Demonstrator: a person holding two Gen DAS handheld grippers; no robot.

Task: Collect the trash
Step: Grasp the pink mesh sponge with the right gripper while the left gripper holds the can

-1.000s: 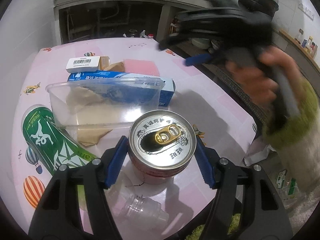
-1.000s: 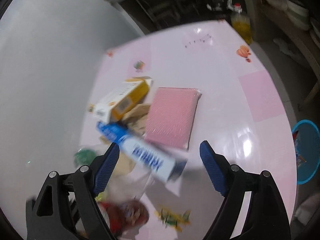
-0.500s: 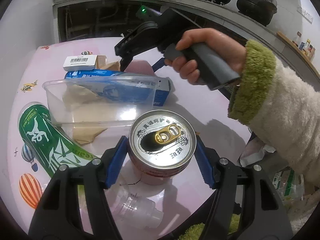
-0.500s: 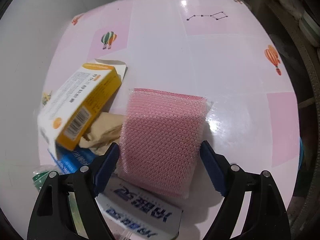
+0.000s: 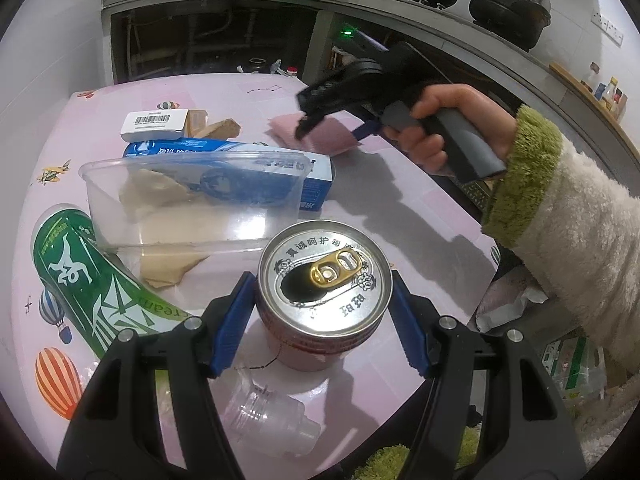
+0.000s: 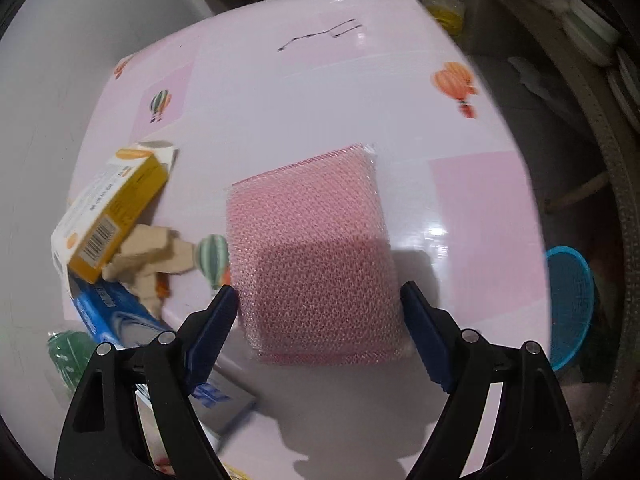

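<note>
Where the pink worktop (image 5: 400,208) meets its near edge, an opened drink can (image 5: 324,284) stands upright, its silver lid and gold pull tab facing up — the left tongs (image 5: 324,320) sit closed around its red body, one blue pad pressing each side. Just in front of the can, at the very edge, a small clear plastic bottle (image 5: 268,414) lies on its side. Behind the can sits a clear plastic container (image 5: 192,200) with crumpled brown paper (image 5: 168,252) in and under it, and to the left a green can (image 5: 92,280) lies flat. Behind the container rests a long blue box (image 5: 224,152), then a white-and-yellow carton (image 6: 108,208) with a barcode and torn cardboard pieces (image 6: 152,256).

Toward the middle of the worktop lies a pink mesh-textured packet (image 6: 316,256). The right tongs (image 6: 320,332) hang over its near end, wide open, the blue pads to either side of the packet; whether they touch it cannot be told. A person's hand (image 5: 444,128) in a fluffy cream sleeve with a green cuff (image 5: 520,180) grips the handle. Beyond the right edge of the worktop, on the floor, stands a blue basket (image 6: 572,308).
</note>
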